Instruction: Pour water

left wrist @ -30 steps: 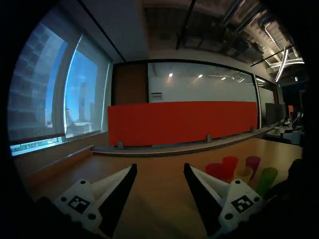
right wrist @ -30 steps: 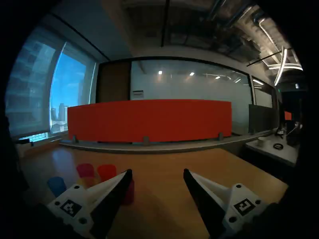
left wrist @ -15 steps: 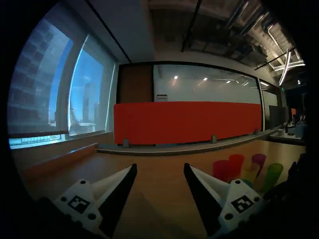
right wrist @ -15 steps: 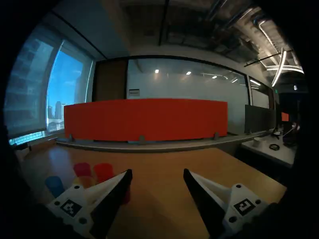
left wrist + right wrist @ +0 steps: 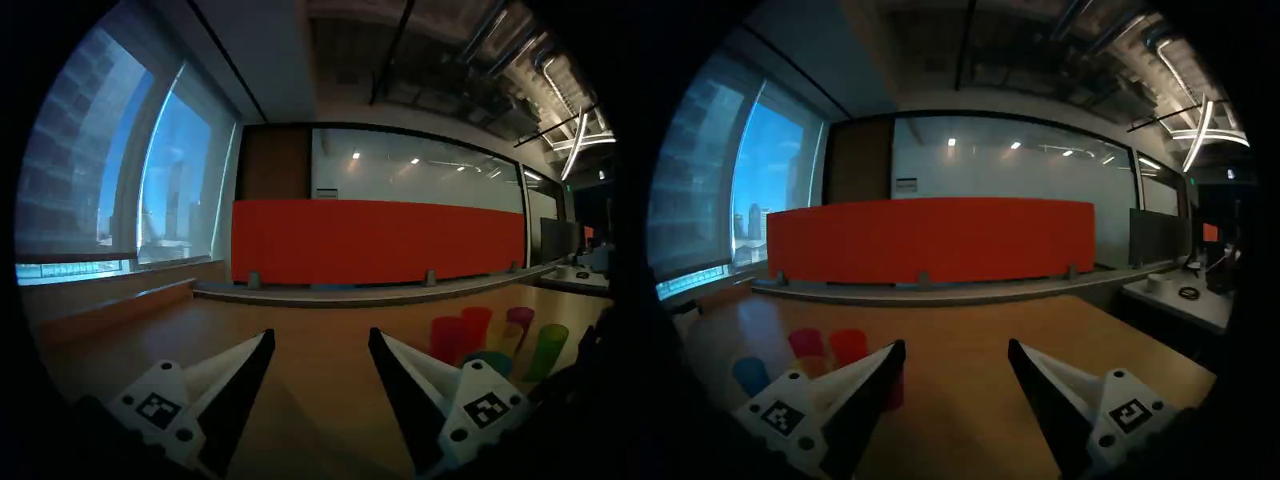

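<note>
Several coloured plastic cups stand grouped on the wooden table [image 5: 320, 360]. In the left gripper view they sit low right: a red cup [image 5: 448, 339], an orange-red cup [image 5: 477, 325], a purple cup [image 5: 520, 318], a green cup [image 5: 548, 350] and a teal rim [image 5: 490, 360]. My left gripper [image 5: 320, 340] is open and holds nothing, left of the cups. In the right gripper view the cups lie low left: a pink cup [image 5: 806, 342], a red cup [image 5: 848, 346], a blue cup [image 5: 750, 374]. My right gripper [image 5: 956, 348] is open and empty, its left finger [image 5: 856, 384] overlapping the cups.
A red partition [image 5: 376, 240] runs along the table's far edge, with a glass wall behind. Large windows [image 5: 104, 192] are on the left. In the right gripper view a second desk [image 5: 1184, 300] with small items stands off the right side.
Both views have shifted slightly; in the left gripper view the cups have drifted a little right and a teal rim has come into sight. Both grippers stay open.
</note>
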`<state>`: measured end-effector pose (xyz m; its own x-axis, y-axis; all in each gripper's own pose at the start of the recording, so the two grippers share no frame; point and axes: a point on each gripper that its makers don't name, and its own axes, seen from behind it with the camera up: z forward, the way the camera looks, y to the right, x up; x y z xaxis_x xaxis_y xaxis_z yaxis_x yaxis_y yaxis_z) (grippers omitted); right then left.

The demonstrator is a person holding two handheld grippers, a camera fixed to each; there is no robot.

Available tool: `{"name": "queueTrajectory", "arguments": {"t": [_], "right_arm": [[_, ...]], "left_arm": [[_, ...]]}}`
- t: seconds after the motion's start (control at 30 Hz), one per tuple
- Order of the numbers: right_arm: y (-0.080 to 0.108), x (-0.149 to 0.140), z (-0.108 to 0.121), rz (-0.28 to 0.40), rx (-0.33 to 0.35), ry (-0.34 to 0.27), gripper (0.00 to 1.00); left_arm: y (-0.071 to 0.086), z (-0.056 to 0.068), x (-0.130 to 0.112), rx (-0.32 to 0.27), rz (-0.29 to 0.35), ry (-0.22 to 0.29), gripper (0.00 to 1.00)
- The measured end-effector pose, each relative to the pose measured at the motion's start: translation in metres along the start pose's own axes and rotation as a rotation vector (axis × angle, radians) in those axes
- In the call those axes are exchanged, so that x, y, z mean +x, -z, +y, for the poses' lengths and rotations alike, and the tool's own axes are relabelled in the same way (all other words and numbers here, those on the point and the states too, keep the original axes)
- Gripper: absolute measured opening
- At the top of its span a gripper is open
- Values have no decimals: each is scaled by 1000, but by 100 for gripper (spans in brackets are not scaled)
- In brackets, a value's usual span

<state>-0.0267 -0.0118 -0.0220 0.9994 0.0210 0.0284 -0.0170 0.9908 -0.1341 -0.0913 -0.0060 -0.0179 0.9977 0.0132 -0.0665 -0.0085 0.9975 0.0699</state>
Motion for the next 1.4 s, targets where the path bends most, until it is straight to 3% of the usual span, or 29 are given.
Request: {"name": "queueTrajectory", "arguments": {"t": [1.1,1.4], "right_arm": [[0,1,2,3,15,-7,99],[-1,7,-1,55,36,27,100]], "left_arm": [[-3,0,-18,-3,-44,-22,87],[-3,0,-18,-3,-44,-23,87]]}}
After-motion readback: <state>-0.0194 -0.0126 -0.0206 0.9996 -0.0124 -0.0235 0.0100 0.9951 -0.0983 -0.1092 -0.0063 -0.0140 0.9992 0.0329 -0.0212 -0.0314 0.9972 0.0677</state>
